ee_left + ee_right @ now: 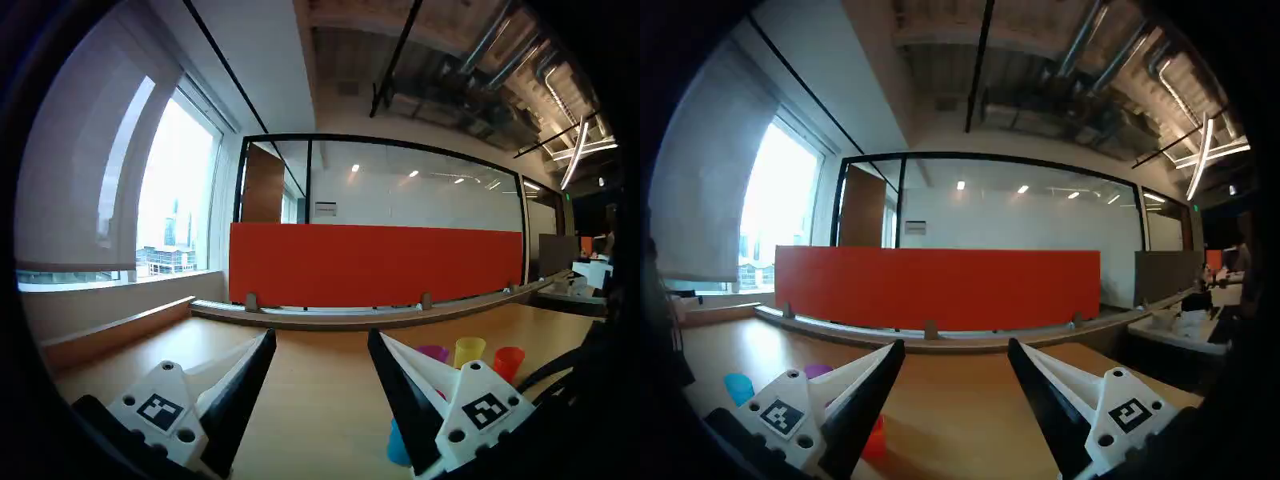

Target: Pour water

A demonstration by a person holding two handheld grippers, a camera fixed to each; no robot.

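Small plastic cups stand on the wooden table (320, 400). In the left gripper view a purple cup (433, 352), a yellow cup (469, 350) and an orange-red cup (509, 362) sit to the right, and a blue cup (397, 445) peeks out beside my right finger. My left gripper (322, 350) hangs open over the table with nothing between its fingers. In the right gripper view a blue cup (739, 388) and a purple cup (817, 371) lie at the left, and a red cup (874, 442) shows under the left finger. My right gripper (956, 356) is open and holds nothing.
A long orange divider panel (376, 264) runs along the table's far edge. A window (172, 200) and its sill are on the left. Another desk (1184, 328) with pale items stands at the right.
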